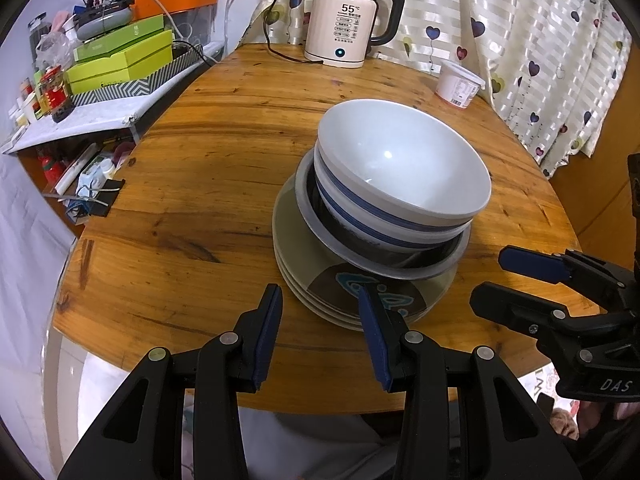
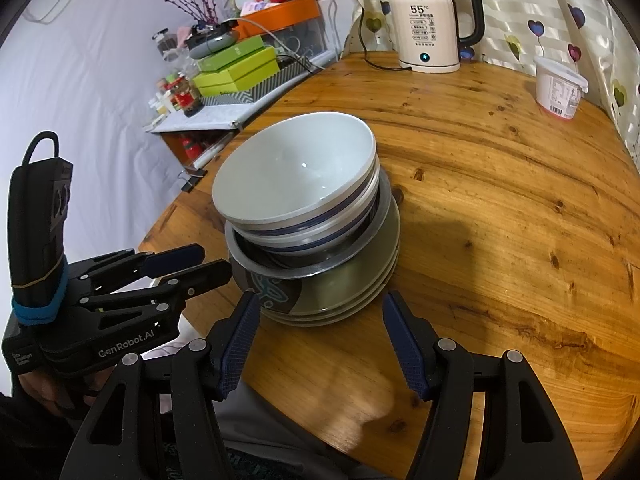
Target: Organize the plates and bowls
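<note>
Both my claws, left gripper (image 1: pixel 320 300) and right gripper (image 2: pixel 318 304), hang open and empty; stacked bowls (image 1: pixel 404 160) at twelve o'clock look organized, so next I'd withdraw.

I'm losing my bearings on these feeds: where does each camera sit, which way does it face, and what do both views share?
Left wrist: rides the left gripper, angled down over the table's near edge at the dish stack; its open fingers and the right gripper show.
Right wrist: rides the right gripper, same downward look from farther right; its open fingers, the left gripper and a hand show.
Shared: stack, kettle, white tub, green boxes.
</note>
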`<state>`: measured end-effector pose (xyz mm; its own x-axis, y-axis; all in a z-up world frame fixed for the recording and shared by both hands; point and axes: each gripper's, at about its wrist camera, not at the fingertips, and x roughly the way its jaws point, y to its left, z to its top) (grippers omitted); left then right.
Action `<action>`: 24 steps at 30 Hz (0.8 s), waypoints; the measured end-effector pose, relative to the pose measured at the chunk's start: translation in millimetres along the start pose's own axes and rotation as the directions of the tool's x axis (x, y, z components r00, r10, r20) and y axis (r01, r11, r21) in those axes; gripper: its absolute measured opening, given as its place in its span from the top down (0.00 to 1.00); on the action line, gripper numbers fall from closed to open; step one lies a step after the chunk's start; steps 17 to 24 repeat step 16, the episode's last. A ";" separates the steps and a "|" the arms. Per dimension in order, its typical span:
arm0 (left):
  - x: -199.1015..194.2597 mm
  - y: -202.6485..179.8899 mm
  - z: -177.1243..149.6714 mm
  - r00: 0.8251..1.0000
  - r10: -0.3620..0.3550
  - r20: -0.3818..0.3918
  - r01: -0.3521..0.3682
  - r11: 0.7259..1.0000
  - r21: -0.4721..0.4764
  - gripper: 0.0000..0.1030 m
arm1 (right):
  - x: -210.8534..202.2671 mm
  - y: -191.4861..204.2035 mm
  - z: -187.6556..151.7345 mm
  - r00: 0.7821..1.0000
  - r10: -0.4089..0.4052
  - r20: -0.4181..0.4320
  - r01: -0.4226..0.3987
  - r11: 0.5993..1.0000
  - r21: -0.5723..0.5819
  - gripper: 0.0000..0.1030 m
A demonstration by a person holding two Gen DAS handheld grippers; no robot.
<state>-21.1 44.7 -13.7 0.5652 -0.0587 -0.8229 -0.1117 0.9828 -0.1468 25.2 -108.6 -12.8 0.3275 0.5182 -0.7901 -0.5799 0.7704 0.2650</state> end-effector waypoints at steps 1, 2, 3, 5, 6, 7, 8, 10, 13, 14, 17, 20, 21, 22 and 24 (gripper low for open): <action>0.1 -0.2 0.1 1.000 -0.001 -0.001 0.001 1.000 0.000 0.60 | -0.2 -0.3 -0.4 1.000 0.000 0.000 0.000 1.000 0.000 0.38; 0.2 -0.1 -0.1 1.000 -0.002 -0.002 0.002 1.000 -0.002 0.60 | 0.1 -0.1 0.0 1.000 0.000 0.000 0.000 1.000 0.001 0.37; 0.5 0.1 0.2 1.000 -0.004 -0.003 0.004 1.000 -0.003 0.60 | 0.0 -0.1 0.0 1.000 0.000 0.000 0.000 1.000 0.001 0.37; 0.4 0.1 0.3 1.000 -0.006 -0.004 0.006 1.000 -0.004 0.60 | 0.1 -0.3 0.0 1.000 0.000 0.000 0.000 1.000 0.001 0.37; 0.0 0.0 0.1 1.000 -0.005 -0.003 0.005 1.000 -0.004 0.60 | 0.1 -0.3 0.0 1.000 0.000 -0.001 0.000 1.000 0.001 0.37; 0.1 -0.1 0.3 1.000 -0.005 -0.002 0.005 1.000 -0.004 0.60 | 0.1 -0.5 -0.4 1.000 0.001 -0.001 -0.001 1.000 0.002 0.37; -0.1 0.0 0.4 1.000 -0.008 0.000 0.008 1.000 -0.005 0.60 | -0.4 -1.2 -0.4 1.000 0.001 0.000 -0.001 1.000 0.002 0.37; -0.6 -0.5 0.4 1.000 -0.009 0.004 0.009 1.000 -0.005 0.60 | -0.4 -1.3 -0.3 1.000 0.001 0.000 -0.001 1.000 0.002 0.37; -0.8 -1.0 0.6 1.000 -0.009 0.007 0.009 1.000 -0.004 0.60 | -0.6 -1.7 -0.7 1.000 0.001 0.001 -0.001 1.000 0.003 0.37; -0.9 -1.2 0.6 1.000 -0.006 0.007 0.006 1.000 -0.004 0.60 | -0.5 -1.7 -0.3 1.000 0.001 0.000 -0.001 1.000 0.003 0.37; -0.8 -1.6 1.0 1.000 -0.002 0.007 0.002 1.000 -0.005 0.60 | -0.8 -2.7 -0.8 1.000 0.001 0.001 -0.001 1.000 0.005 0.37; -0.8 -1.6 1.0 1.000 -0.002 0.007 0.002 1.000 -0.005 0.60 | -0.8 -2.7 -0.8 1.000 0.001 0.001 -0.001 1.000 0.005 0.37; -0.8 -1.6 1.0 1.000 -0.002 0.007 0.002 1.000 -0.005 0.60 | -0.8 -2.7 -0.8 1.000 0.001 0.001 -0.001 1.000 0.005 0.37; -0.8 -1.6 1.0 1.000 -0.002 0.007 0.002 1.000 -0.005 0.60 | -0.8 -2.7 -0.8 1.000 0.001 0.001 -0.001 1.000 0.005 0.37; -0.8 -1.6 1.0 1.000 -0.002 0.007 0.002 1.000 -0.005 0.60 | -0.8 -2.7 -0.8 1.000 0.001 0.001 -0.001 1.000 0.005 0.37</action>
